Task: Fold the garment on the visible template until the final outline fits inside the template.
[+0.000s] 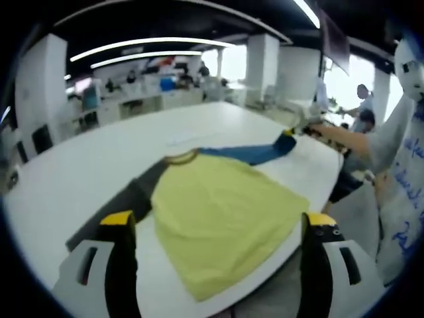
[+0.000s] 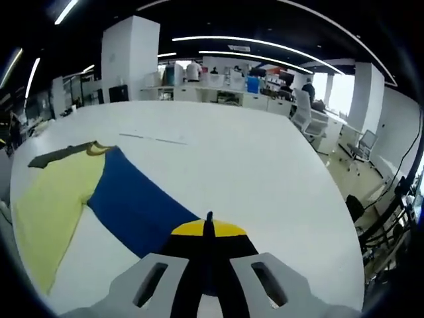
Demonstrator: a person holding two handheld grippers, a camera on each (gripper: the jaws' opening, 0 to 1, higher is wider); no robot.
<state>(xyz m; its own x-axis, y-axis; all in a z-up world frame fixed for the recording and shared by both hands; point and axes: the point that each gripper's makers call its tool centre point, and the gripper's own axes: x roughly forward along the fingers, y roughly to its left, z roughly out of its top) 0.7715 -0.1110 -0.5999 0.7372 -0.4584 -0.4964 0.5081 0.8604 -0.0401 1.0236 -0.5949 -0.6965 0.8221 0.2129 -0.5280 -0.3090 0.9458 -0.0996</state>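
Note:
A T-shirt lies flat on the white table (image 1: 79, 165), with a yellow body (image 1: 222, 212), a grey sleeve (image 1: 132, 192) and a blue sleeve (image 1: 248, 154). My left gripper (image 1: 218, 222) hovers over the shirt's near hem, jaws wide open and holding nothing. In the right gripper view the blue sleeve (image 2: 136, 202) runs up to my right gripper (image 2: 209, 230), which is shut on the sleeve's cuff. That same gripper (image 1: 290, 136) shows in the left gripper view at the sleeve's far end, with the person's arm behind it. The yellow body (image 2: 50, 205) and grey sleeve (image 2: 59, 154) lie beyond, to the left.
Faint thin marks (image 2: 152, 139) lie on the table past the shirt. The person (image 1: 404, 165) in pale clothes stands at the table's right edge. The table edge (image 2: 344, 218) drops off to the right. Desks, chairs and pillars fill the office behind.

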